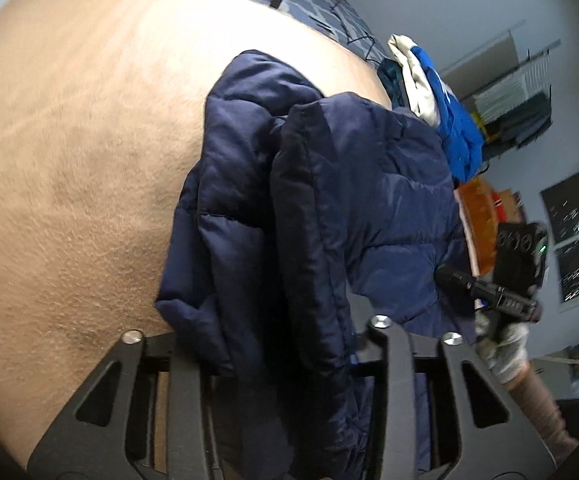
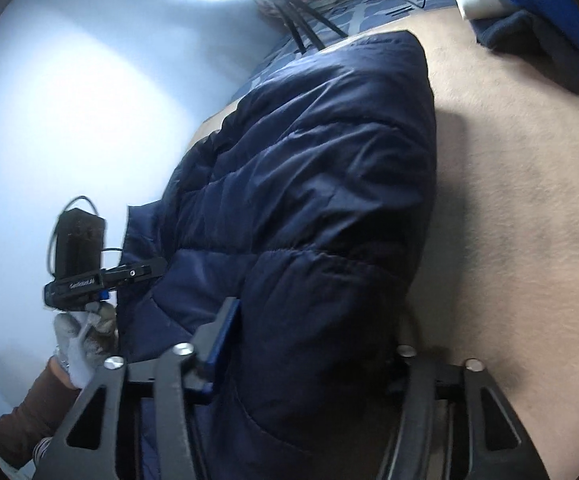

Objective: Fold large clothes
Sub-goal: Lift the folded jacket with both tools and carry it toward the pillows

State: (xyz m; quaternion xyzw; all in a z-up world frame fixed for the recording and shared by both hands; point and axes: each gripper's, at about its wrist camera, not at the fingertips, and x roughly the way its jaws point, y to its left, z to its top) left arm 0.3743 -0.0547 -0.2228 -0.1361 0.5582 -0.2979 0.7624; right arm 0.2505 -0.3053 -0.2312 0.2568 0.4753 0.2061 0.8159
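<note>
While both tools grip it, left tool [image 1: 289, 356] and right tool [image 2: 309, 344] clamped on the near edge, the navy jacket [image 2: 309, 184] stretches lengthwise away across the tan bed [image 2: 509, 200].

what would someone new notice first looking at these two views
The navy puffer jacket fills the middle of both views, bunched in thick folds over a tan fuzzy surface. Both grippers, left and right, have its fabric between their fingers. Behind it, at the surface's far edge, lies a bright blue and cream clothes pile.
</note>
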